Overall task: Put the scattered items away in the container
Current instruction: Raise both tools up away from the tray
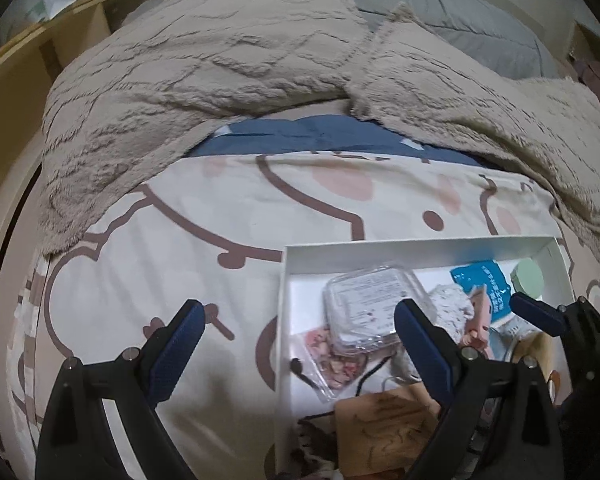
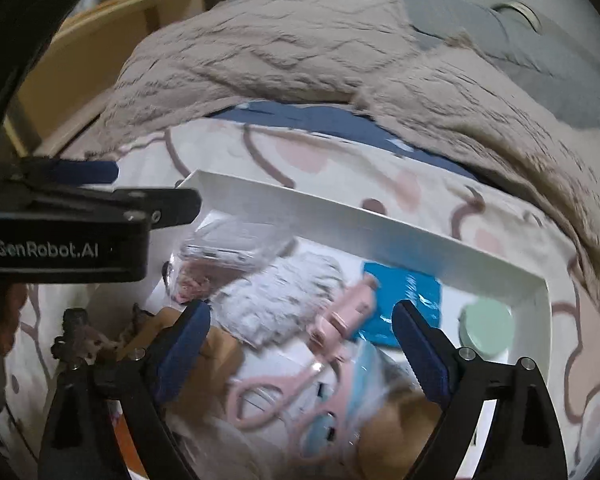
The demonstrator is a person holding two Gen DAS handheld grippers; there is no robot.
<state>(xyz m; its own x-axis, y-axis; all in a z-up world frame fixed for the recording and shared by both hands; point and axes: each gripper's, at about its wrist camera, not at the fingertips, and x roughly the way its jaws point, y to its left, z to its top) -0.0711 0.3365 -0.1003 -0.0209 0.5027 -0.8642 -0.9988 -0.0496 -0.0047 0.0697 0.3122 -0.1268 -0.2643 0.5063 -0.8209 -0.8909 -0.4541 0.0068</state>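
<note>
A white box (image 1: pixel 380 254) (image 2: pixel 340 216) lies on the patterned bed sheet and holds several items: a clear plastic case (image 1: pixel 374 304) (image 2: pixel 236 246), a grey fluffy pouch (image 1: pixel 450 308) (image 2: pixel 284 300), a blue packet (image 1: pixel 482 286) (image 2: pixel 404 300), a green round tin (image 1: pixel 528 276) (image 2: pixel 486 326), a pink eyelash curler (image 2: pixel 300 368) and a wooden tag (image 1: pixel 384 428). My left gripper (image 1: pixel 300 338) is open and empty over the box's left wall. My right gripper (image 2: pixel 302 340) is open and empty above the box's contents; it also shows in the left wrist view (image 1: pixel 540 314).
A beige fleece blanket (image 1: pixel 220 60) (image 2: pixel 300 48) is bunched behind the box. A blue cloth (image 1: pixel 320 136) shows under it. A grey duvet (image 1: pixel 480 20) lies further back. A wooden shelf (image 1: pixel 28 64) stands at the left.
</note>
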